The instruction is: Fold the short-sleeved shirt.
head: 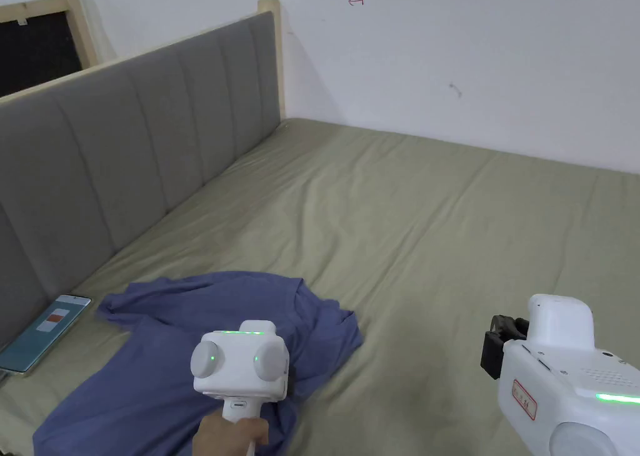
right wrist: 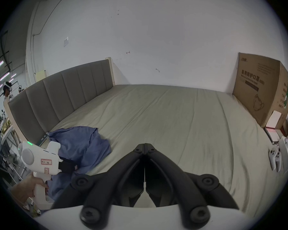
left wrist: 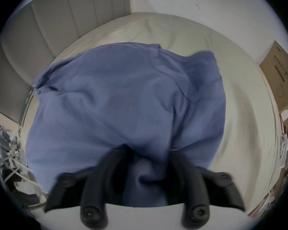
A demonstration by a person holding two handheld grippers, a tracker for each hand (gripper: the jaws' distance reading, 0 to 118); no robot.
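Note:
A blue short-sleeved shirt lies crumpled on the olive bed sheet, near the headboard end. In the left gripper view, the left gripper is down in the shirt. Its jaws stand apart with a bunched fold of blue cloth between them. A hand holds its white body over the shirt's near right part. The right gripper is shut with nothing in it. It hovers over bare sheet to the right of the shirt; its black jaws point left.
A phone lies on the sheet by the grey padded headboard. A large cardboard box and white controllers sit along the bed's far right side. A person stands beyond the headboard. A white wall runs behind the bed.

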